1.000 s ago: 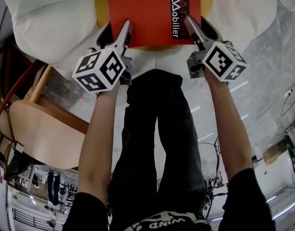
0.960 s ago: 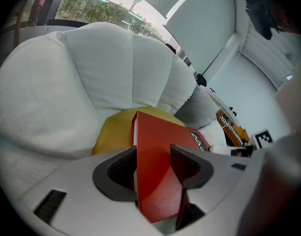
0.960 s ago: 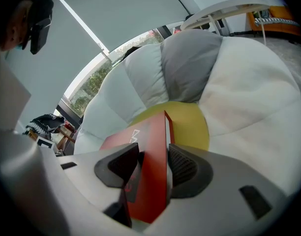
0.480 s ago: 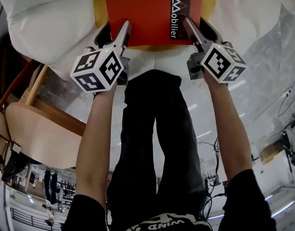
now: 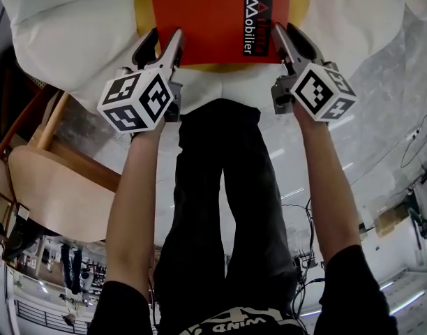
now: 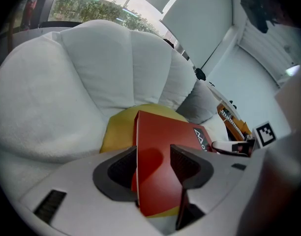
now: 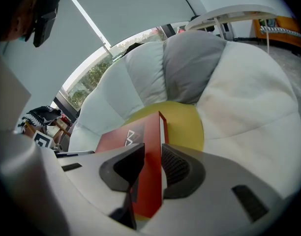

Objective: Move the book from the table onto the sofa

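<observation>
**Book down on the sofa, both jaws loose at its near corners**

The red book [image 5: 213,23] lies flat, cover up, on a yellow cushion [image 5: 144,9] on the white sofa [image 5: 67,40], so the carrying part looks done. The next move turns on how the book sits against the jaws. It lies on the far side of both grippers, its long side running left to right, and only its two near corners reach back between the jaws. Neither hand is nearer, since each has one corner. Drawing both grippers straight back toward the near side should clear it (a sideways pull might drag a corner along, I would judge).

The left gripper [image 5: 165,35] has its jaws wide apart. In its own view the book's left edge runs up between them. The outer jaw stands off that edge over the cushion. The inner jaw hangs above the cover and throws a shadow on it, with no pressing to be seen.

The right gripper [image 5: 283,28] has its jaws about halfway apart, and they have just been closing. The book's right edge, with its pale strip of pages, runs between them. The inner jaw is over the cover and the outer one is just beside the edge. The book is thin and the gap is wider than it, so I read this as straddling, not a clamp.
</observation>
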Demonstrator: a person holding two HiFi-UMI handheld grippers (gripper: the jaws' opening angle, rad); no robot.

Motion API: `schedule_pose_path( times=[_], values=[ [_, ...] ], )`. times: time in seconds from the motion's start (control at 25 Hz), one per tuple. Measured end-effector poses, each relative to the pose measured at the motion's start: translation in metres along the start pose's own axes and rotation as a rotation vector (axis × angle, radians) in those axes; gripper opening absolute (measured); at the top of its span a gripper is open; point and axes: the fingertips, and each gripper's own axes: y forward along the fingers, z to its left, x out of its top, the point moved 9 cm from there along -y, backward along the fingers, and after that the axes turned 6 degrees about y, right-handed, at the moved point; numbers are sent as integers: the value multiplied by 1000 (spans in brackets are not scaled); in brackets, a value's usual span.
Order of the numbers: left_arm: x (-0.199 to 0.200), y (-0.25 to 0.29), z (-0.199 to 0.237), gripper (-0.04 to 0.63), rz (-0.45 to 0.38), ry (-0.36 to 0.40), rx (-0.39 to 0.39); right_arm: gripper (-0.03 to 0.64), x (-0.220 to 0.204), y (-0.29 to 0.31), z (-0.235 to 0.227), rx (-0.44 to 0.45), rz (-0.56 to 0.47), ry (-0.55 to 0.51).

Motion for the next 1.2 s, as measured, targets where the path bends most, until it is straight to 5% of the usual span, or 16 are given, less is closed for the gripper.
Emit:
schedule_pose_path(
  times=[0.6, 0.96, 1.2],
  values=[
    [24, -28, -20, 124, -12, -32, 10, 46, 6, -29, 12, -119, 30, 9],
    [32, -59, -72, 14, 63, 5, -17, 12, 12, -61, 54, -81, 88, -39],
    [44, -86, -102, 9, 101, -22, -48, 9, 11, -88, 96, -39, 115, -30]
  ],
)
